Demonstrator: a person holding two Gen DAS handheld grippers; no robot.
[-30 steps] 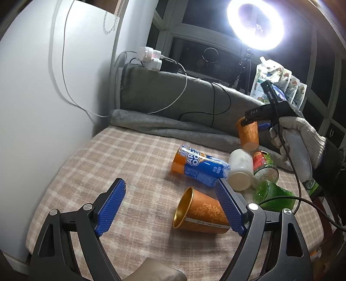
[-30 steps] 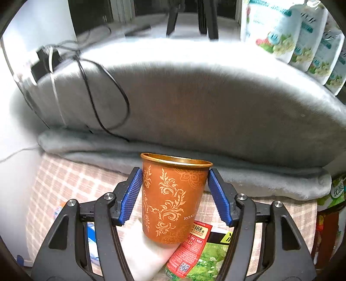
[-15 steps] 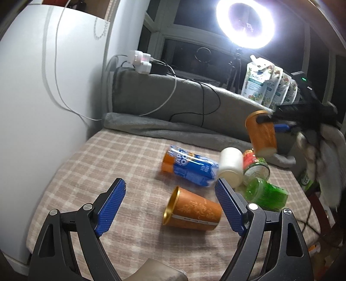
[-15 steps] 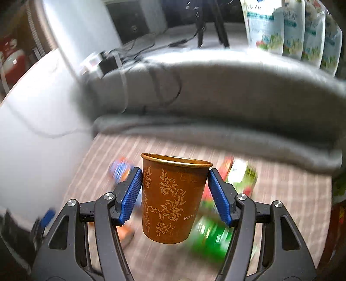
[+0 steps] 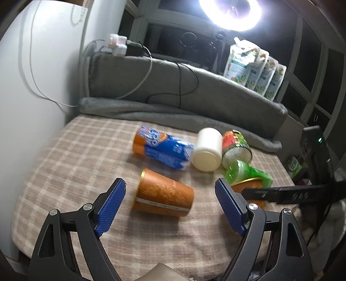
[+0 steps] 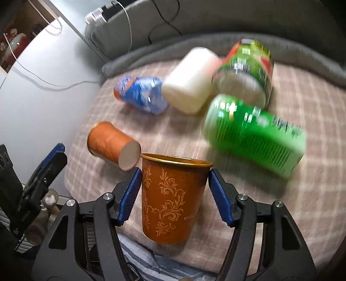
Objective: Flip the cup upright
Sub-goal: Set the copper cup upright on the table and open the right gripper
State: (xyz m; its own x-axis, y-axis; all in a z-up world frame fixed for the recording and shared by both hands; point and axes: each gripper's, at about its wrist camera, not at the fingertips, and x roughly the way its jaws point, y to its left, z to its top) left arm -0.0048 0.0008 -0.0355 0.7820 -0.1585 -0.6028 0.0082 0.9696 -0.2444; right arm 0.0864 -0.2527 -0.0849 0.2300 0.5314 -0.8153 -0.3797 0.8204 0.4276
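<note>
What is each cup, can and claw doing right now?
Held cup: upright, gripped in right claw.
Second cup: lying on its side.
Left claw: open, holding nothing.
Blue-orange pack: lying down.
White bottle: lying down.
Red-green can: tipped over.
Green can: lying down.
Ring light: on.

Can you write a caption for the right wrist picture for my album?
Right gripper holds an orange cup upright above the checked blanket.

Upright orange patterned cup [image 6: 170, 198]; second orange cup [image 5: 164, 193] on its side
</note>
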